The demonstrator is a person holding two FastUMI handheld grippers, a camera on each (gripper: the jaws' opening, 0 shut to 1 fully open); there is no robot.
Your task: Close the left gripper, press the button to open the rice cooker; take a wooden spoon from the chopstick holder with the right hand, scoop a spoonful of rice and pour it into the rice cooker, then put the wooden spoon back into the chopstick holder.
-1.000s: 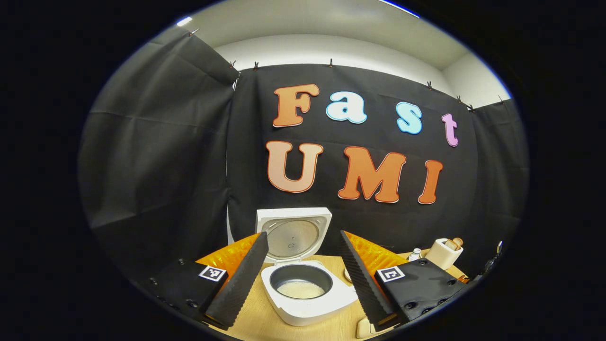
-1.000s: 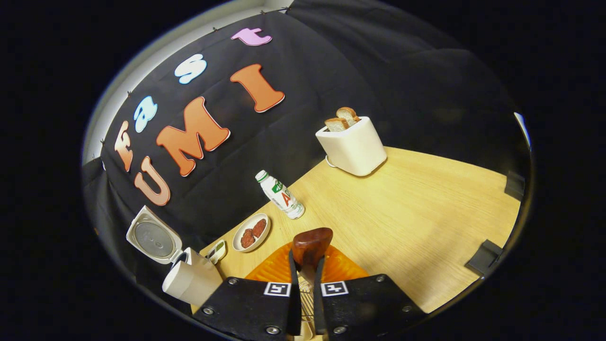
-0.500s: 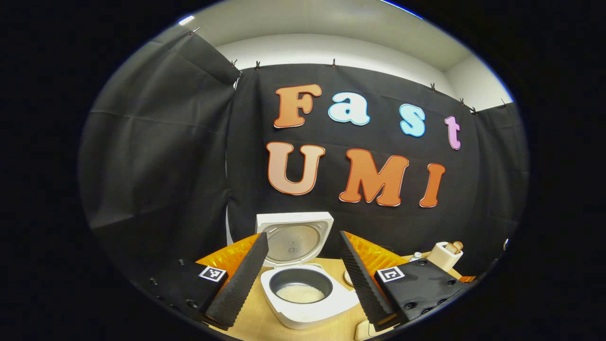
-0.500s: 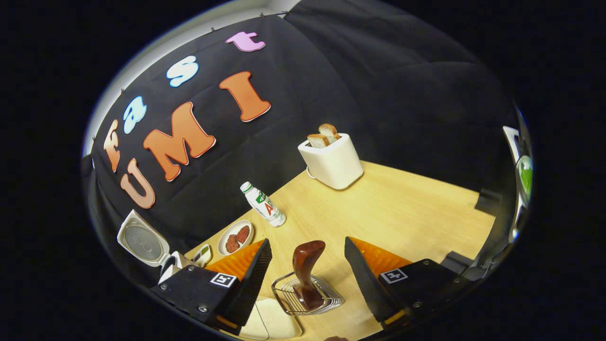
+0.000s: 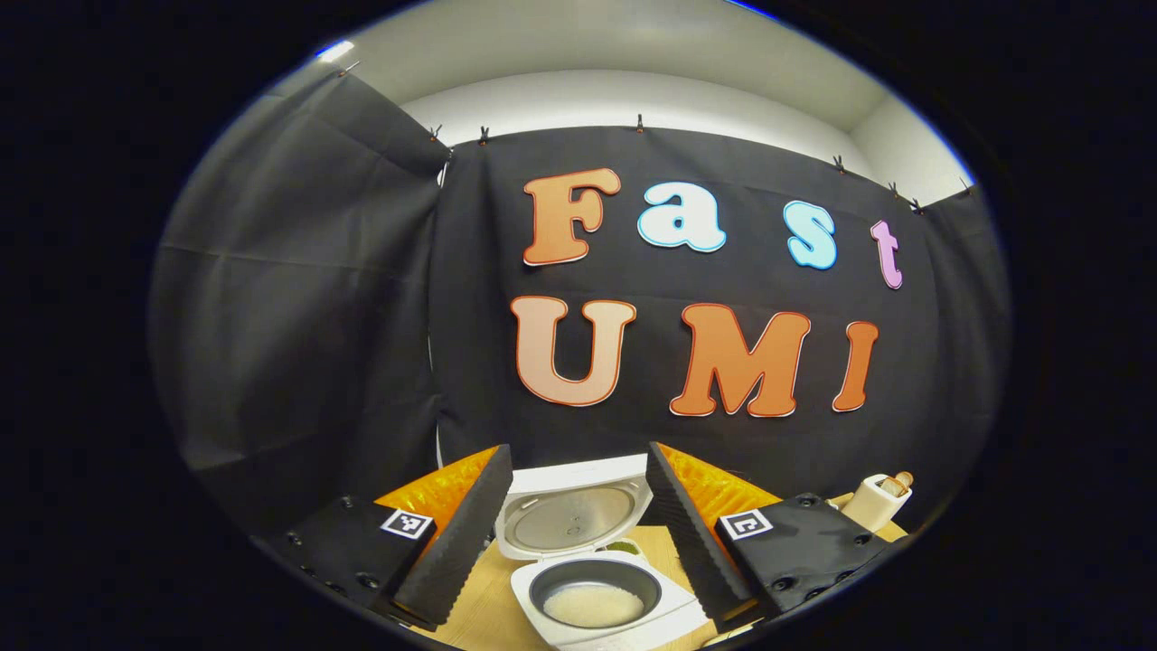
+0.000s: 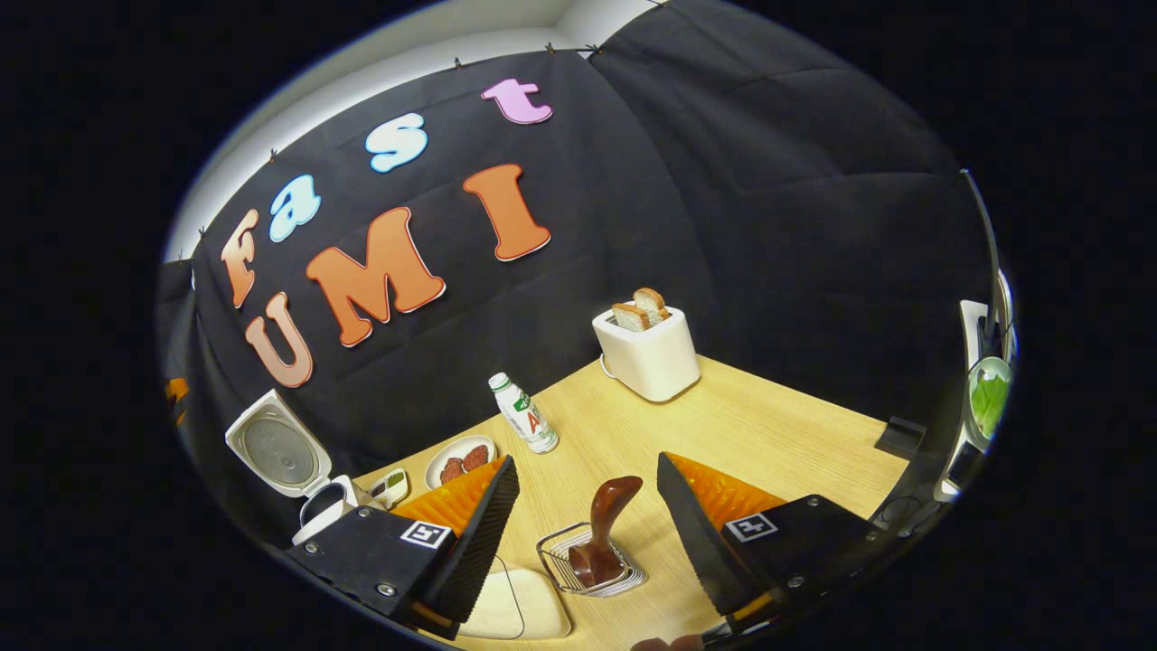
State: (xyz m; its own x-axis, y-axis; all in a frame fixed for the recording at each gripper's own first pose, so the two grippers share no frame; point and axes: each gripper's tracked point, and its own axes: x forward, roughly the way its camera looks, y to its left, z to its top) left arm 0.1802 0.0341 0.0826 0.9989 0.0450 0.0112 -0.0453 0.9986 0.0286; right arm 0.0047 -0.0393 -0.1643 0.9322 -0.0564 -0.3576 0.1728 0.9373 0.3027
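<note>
The white rice cooker (image 5: 607, 608) stands open with its lid (image 5: 572, 517) up and white rice in the pot. My left gripper (image 5: 577, 450) hovers above and before it, open, holding nothing. In the right gripper view the cooker (image 6: 318, 506) sits far left. The dark wooden spoon (image 6: 607, 523) stands in the wire chopstick holder (image 6: 562, 562) on the table, handle end up. My right gripper (image 6: 586, 461) is open just behind the holder, its fingers on either side and apart from the spoon.
On the wooden table (image 6: 768, 434) stand a white toaster (image 6: 649, 357) with bread, a small bottle (image 6: 524, 414), a plate of reddish food (image 6: 461, 457) and a small dish (image 6: 390, 488). A pale oblong dish (image 6: 520, 613) lies beside the holder.
My right gripper opened, let go of the spoon in the holder and drew back. The left gripper tilted upward, so the cooker sank lower in its view.
</note>
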